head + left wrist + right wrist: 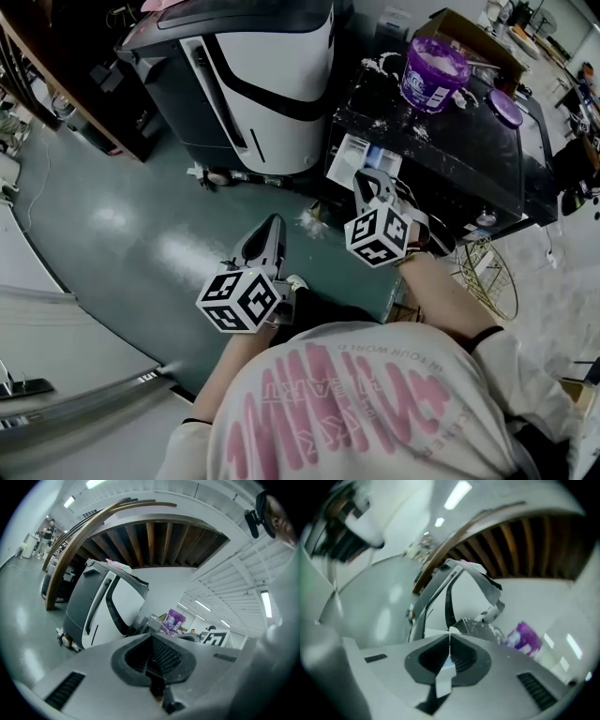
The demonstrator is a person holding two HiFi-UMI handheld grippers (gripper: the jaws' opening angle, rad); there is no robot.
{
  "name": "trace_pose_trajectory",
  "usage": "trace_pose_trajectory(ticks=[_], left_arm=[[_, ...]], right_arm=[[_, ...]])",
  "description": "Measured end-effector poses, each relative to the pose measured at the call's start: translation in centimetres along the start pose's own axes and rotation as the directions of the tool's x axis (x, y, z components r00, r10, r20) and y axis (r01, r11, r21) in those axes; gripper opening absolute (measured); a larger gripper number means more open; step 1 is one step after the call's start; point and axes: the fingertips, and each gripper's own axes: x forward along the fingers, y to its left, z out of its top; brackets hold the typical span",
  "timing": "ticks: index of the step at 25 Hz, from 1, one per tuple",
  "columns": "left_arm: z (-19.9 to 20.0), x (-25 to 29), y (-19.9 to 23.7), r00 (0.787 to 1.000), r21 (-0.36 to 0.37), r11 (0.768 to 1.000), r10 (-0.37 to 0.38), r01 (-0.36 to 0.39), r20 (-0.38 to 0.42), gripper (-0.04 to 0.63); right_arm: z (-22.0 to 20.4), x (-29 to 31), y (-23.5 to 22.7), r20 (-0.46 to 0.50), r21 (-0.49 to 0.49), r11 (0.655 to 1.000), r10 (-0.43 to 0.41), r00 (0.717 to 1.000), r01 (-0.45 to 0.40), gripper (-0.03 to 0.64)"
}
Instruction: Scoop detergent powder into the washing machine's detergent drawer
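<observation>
Green floor (122, 225); black top (469, 141) powder-dusted, tub (433, 73) open. Both low, off top: left claw (273, 218) closed, empty; right claw (362, 178) pinches white strip (444, 672). Drawer unseen; fits approach or retreat.

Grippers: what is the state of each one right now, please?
Left gripper: closed, nothing between the jaws.
Right gripper: closed on a thin white strip; what it is cannot be told.

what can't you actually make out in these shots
Detergent drawer: shows in no view.
White strip pinched in the right claw: right gripper view, mostly buried in the claw; scoop or not, unclear.
Purple tub label: right gripper view, smeared by blur; head view, too small.
</observation>
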Motion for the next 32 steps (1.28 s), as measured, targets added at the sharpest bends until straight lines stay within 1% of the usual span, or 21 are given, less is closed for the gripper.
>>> trace_pose_trajectory(ticks=[1, 2, 3, 4, 5, 6, 7, 8, 9, 11, 12, 13, 14, 17, 18, 20, 22, 24, 30, 32], left_arm=[[0.1, 0.3, -0.2, 1.0, 0.008, 1.0, -0.007, 0.007, -0.006, 0.002], [0.2, 0.6, -0.3, 1.0, 0.016, 1.0, -0.015, 0.015, -0.012, 0.002], [0.3, 1.1, -0.6, 1.0, 0.022, 1.0, -0.021, 0.021, -0.016, 0.002], [0.4, 1.5, -0.8, 0.999, 0.027, 0.999, -0.026, 0.027, -0.019, 0.002], [0.5, 2.0, -1.2, 0.999, 0.03, 0.999, -0.032, 0.033, -0.021, 0.002], [0.5, 2.4, -1.5, 0.999, 0.033, 0.999, -0.039, 0.04, -0.023, 0.002], [0.5, 2.8, -1.9, 0.999, 0.035, 0.998, -0.046, 0.047, -0.026, 0.003], [0.4, 3.3, -2.3, 0.998, 0.036, 0.998, -0.052, 0.053, -0.031, 0.003], [0.3, 3.7, -2.7, 0.998, 0.037, 0.998, -0.059, 0.06, -0.036, 0.002], [0.1, 4.5, -3.7, 0.996, 0.038, 0.996, -0.073, 0.075, -0.043, 0.002], [0.0, 4.9, -4.3, 0.996, 0.041, 0.996, -0.08, 0.082, -0.044, 0.002], [-0.1, 5.1, -4.8, 0.995, 0.046, 0.995, -0.086, 0.088, -0.044, 0.002], [-0.2, 5.3, -5.4, 0.995, 0.051, 0.994, -0.092, 0.094, -0.043, 0.002], [-0.5, 5.6, -6.7, 0.993, 0.066, 0.992, -0.108, 0.11, -0.044, 0.002], [-0.6, 5.6, -6.9, 0.993, 0.069, 0.991, -0.111, 0.114, -0.044, 0.002], [-0.8, 5.6, -7.3, 0.992, 0.071, 0.991, -0.114, 0.117, -0.044, 0.002], [-1.1, 5.5, -7.7, 0.992, 0.073, 0.99, -0.117, 0.12, -0.045, 0.002], [-1.3, 5.3, -8.0, 0.992, 0.075, 0.99, -0.12, 0.123, -0.047, 0.002], [-1.7, 4.5, -8.8, 0.991, 0.082, 0.988, -0.123, 0.127, -0.049, 0.002], [-1.9, 4.2, -8.8, 0.991, 0.083, 0.989, -0.121, 0.125, -0.049, 0.002]], right_arm=[[-0.2, -0.3, -0.9, 0.029, 0.22, 0.975, 0.018, 0.999, -0.024, 0.003], [-0.6, -0.6, -1.9, 0.066, 0.441, 0.896, 0.028, 0.997, -0.054, 0.003], [-1.1, -0.9, -2.7, 0.103, 0.638, 0.765, 0.031, 0.994, -0.09, 0.003], [-1.9, -1.2, -3.4, 0.136, 0.793, 0.596, 0.028, 0.99, -0.126, 0.003], [-2.6, -1.6, -3.9, 0.162, 0.896, 0.416, 0.02, 0.987, -0.156, 0.004], [-3.3, -2.0, -4.2, 0.182, 0.95, 0.258, 0.003, 0.983, -0.177, 0.004], [-3.9, -2.5, -4.5, 0.195, 0.97, 0.152, -0.019, 0.981, -0.19, 0.003], [-4.2, -3.0, -4.7, 0.202, 0.975, 0.1, -0.042, 0.978, -0.197, 0.003], [-4.3, -3.5, -4.9, 0.207, 0.976, 0.085, -0.06, 0.977, -0.201, 0.003], [-4.4, -4.5, -5.1, 0.213, 0.975, 0.083, -0.081, 0.974, -0.206, 0.003], [-4.4, -4.9, -5.0, 0.215, 0.974, 0.088, -0.085, 0.973, -0.208, 0.003], [-4.3, -5.3, -4.9, 0.217, 0.973, 0.102, -0.085, 0.972, -0.208, 0.003], [-4.2, -5.7, -4.8, 0.22, 0.97, 0.129, -0.085, 0.972, -0.208, 0.003], [-3.8, -6.7, -4.8, 0.232, 0.951, 0.23, -0.085, 0.969, -0.207, 0.003], [-3.7, -7.0, -4.8, 0.233, 0.945, 0.254, -0.085, 0.969, -0.205, 0.003], [-3.6, -7.5, -4.8, 0.235, 0.936, 0.287, -0.084, 0.968, -0.202, 0.003], [-3.7, -8.1, -4.7, 0.237, 0.928, 0.313, -0.082, 0.968, -0.2, 0.003], [-4.0, -8.5, -4.5, 0.235, 0.923, 0.329, -0.079, 0.969, -0.197, 0.003], [-4.8, -9.5, -4.0, 0.223, 0.924, 0.336, -0.077, 0.972, -0.185, 0.003], [-4.9, -9.8, -3.8, 0.224, 0.919, 0.348, -0.077, 0.972, -0.184, 0.003]])
